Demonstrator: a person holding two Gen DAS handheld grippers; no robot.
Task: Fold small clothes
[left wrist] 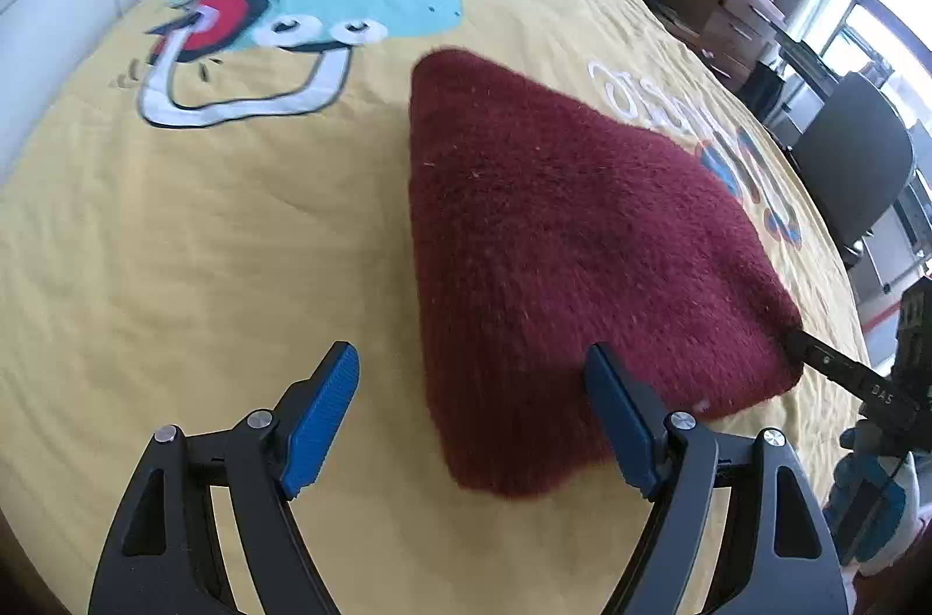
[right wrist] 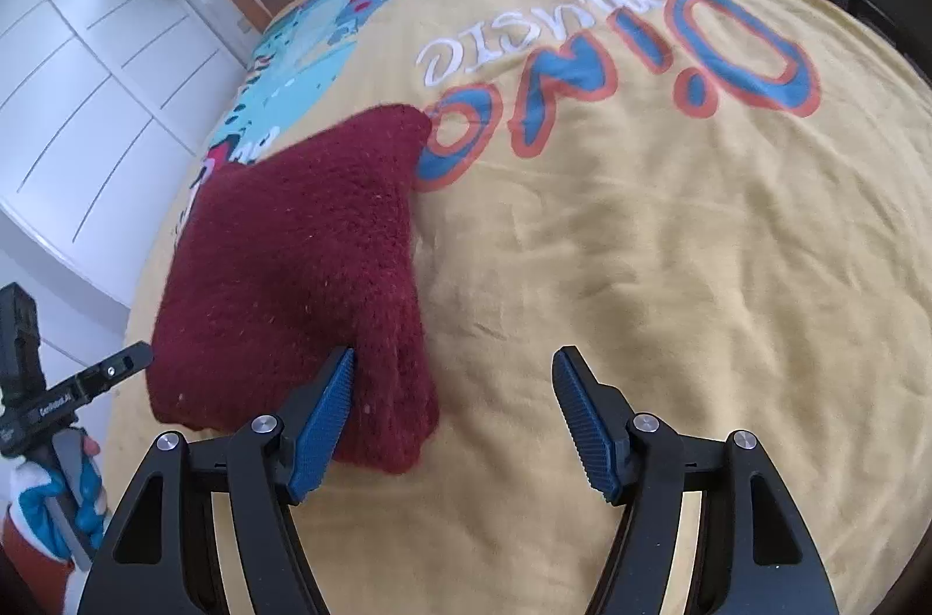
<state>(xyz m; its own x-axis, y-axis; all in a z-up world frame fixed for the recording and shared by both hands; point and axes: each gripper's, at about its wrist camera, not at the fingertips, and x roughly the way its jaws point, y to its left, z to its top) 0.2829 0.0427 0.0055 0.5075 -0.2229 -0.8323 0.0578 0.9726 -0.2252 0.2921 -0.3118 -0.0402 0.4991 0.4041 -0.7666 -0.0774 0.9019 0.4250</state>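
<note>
Looking at the dark red knit piece (left wrist: 559, 230), we think it is soft, fuzzy and light — it should bend easily and not slip much. It lies flat on the yellow bed cover (left wrist: 204, 265), already in a thick, neat shape. We would grab it by a near corner or along a side edge.

Our left gripper (left wrist: 472, 417) hangs low at the near left corner, fingers wide apart, holding nothing. Our right gripper (right wrist: 454, 417) sits low at the near right corner — also wide apart and holding nothing, with one blue pad (right wrist: 323, 431) just over the knit.
</note>
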